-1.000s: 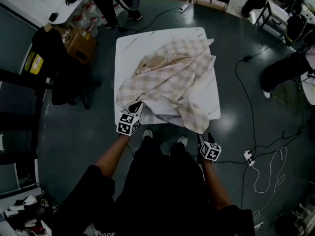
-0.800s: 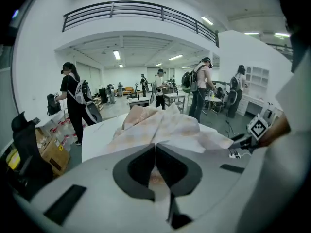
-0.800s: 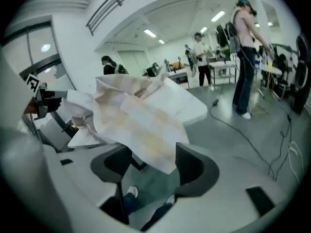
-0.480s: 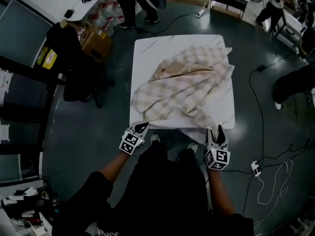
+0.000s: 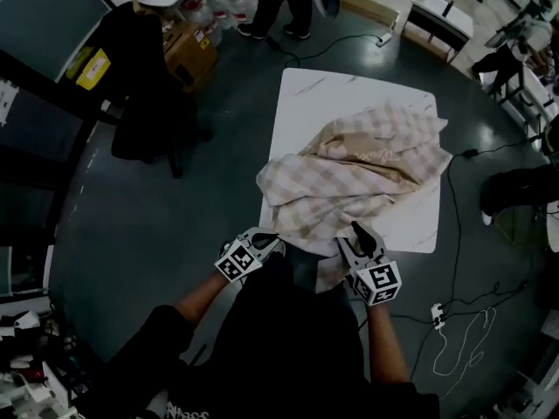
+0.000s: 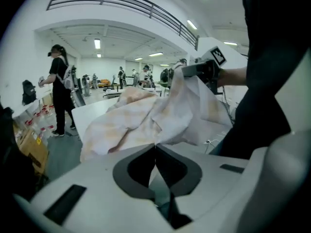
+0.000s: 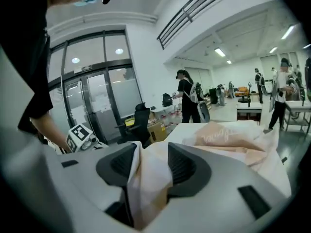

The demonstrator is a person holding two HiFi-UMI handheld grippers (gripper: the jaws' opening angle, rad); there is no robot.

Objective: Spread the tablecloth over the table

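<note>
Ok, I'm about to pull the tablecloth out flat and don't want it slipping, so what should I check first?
1. The left gripper is shut on the tablecloth edge: ok.
2. The right gripper has just been closing its jaws, and a fold fills them: ok.
3. Both grips are at corners: cannot tell.
4. The tablecloth lies flat: not ok, bunched.
5. The table is fully covered: not ok, far end bare.

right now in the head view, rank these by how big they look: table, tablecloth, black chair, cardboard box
1. table, though partly covered
2. tablecloth, bunched up, close behind the table
3. black chair
4. cardboard box, clearly smallest
</note>
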